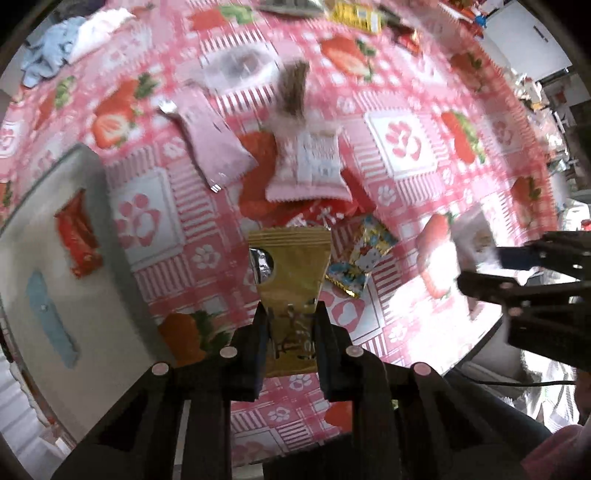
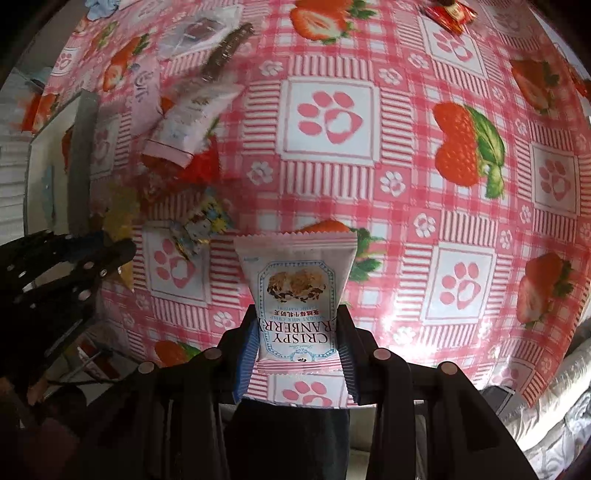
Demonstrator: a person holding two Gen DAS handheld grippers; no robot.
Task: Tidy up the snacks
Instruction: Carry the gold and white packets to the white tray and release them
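My left gripper [image 1: 290, 319] is shut on a gold snack packet [image 1: 290, 266], held above the pink strawberry tablecloth [image 1: 406, 147]. My right gripper [image 2: 297, 325] is shut on a white crispy cranberry packet [image 2: 295, 284], also above the cloth. A pile of snacks lies ahead of the left gripper: two pink packets [image 1: 218, 144] [image 1: 308, 170], a red packet [image 1: 258, 199], a brown bar [image 1: 293, 86] and a colourful wrapper [image 1: 364, 258]. The right gripper shows at the right of the left wrist view [image 1: 476, 273]. The left gripper shows at the left of the right wrist view [image 2: 110, 254].
A grey tray [image 1: 48, 206] at the left holds a red packet [image 1: 79, 236] and a light blue one [image 1: 51, 321]. More snacks lie at the far edge, among them a yellow packet [image 1: 356, 14]. Crumpled cloths [image 1: 70, 40] lie at the far left.
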